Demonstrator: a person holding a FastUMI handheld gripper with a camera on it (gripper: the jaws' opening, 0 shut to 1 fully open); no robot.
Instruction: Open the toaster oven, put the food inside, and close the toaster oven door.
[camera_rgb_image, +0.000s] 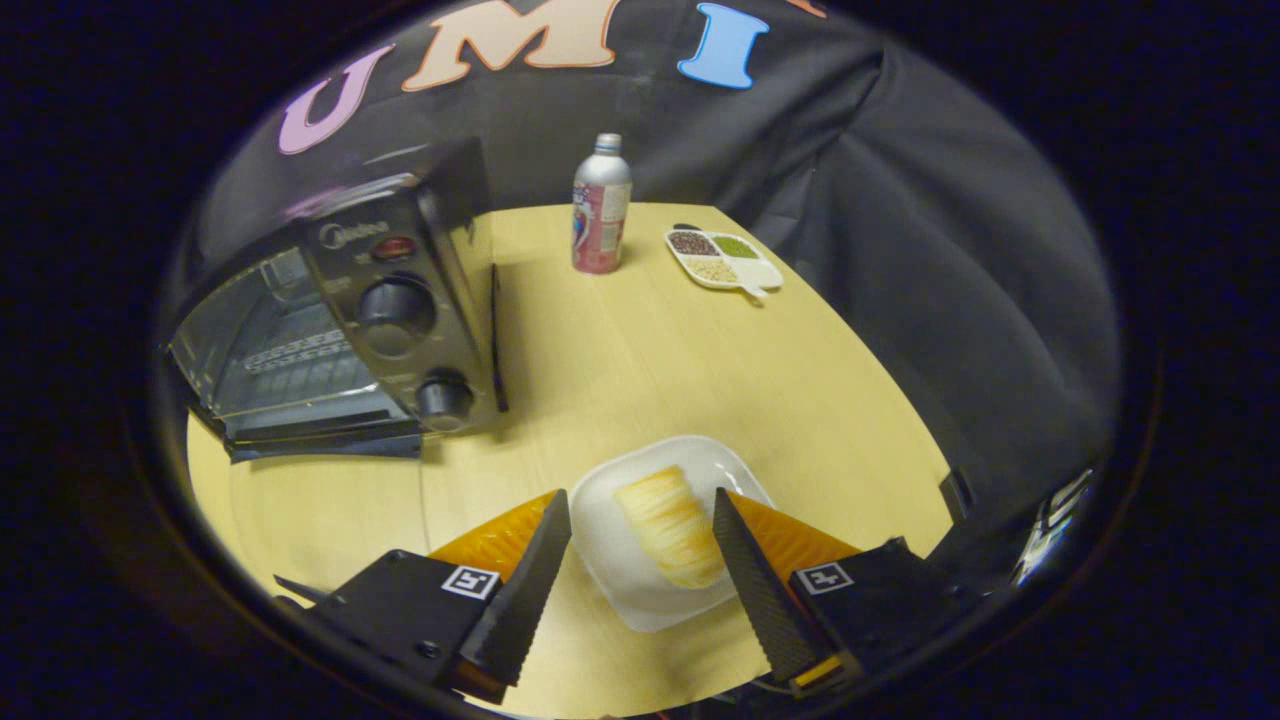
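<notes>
Between the two fingers of the tongs (640, 505) lies the food (668, 525), a pale ridged roll on a white plate (610, 550). The tongs are spread wide, one finger on each side of the plate, and neither presses on the roll; the right finger's tip sits just beside it, and whether it touches I cannot tell. The plate rests on the light wooden counter (640, 360), tilted cornerwise toward the fingers.

Beyond the left finger stands the oven (350, 320), its door (325, 440) swung down flat onto the counter, the wire rack (295, 350) showing inside. Two dark knobs (398, 310) run down its front panel, a small red lamp above them.

Farther back, near the counter's far edge, a bottle (601, 205) with a silver cap stands upright. Just to its right lies a white divided tray (722, 258) holding dark, green and pale grains in separate compartments. The bottle and tray are well apart from the plate.
</notes>
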